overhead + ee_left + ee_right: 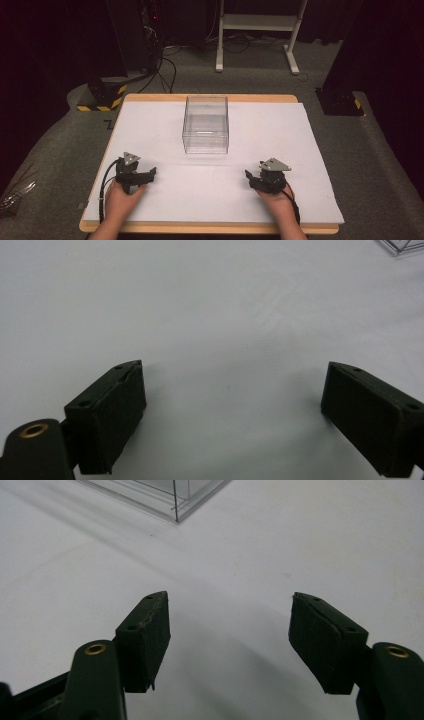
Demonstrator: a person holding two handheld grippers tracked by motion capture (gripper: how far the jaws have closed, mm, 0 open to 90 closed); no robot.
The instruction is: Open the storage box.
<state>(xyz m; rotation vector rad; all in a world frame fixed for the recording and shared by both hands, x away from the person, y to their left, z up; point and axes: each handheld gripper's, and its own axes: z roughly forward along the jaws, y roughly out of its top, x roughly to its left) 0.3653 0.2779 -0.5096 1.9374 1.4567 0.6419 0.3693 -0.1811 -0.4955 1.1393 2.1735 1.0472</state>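
a: clear plastic box sits upright on the white sheet, toward the far middle of the table. it looks empty, open side up, though the top is hard to read through the glare.

b: grippers?

a: left gripper and right gripper both rest low on the sheet at the near edge, each held in a hand, jaws spread wide with nothing between them. in the left gripper view there is bare sheet between the pads; same in the right gripper view.

b: box relative to them?

a: ahead of both and between their lines, well apart from either. a corner of it shows at the top right of the left gripper view, and a lower edge at the top left of the right gripper view.

b: risks from here?

a: judgement only. walls are thin, smooth and transparent, so edges are hard to place; a jaw coming in low could shove the box along the slick sheet rather than bracket it. pinching one wall alone could tip it or let it slip. uneven approach from two sides could twist it.
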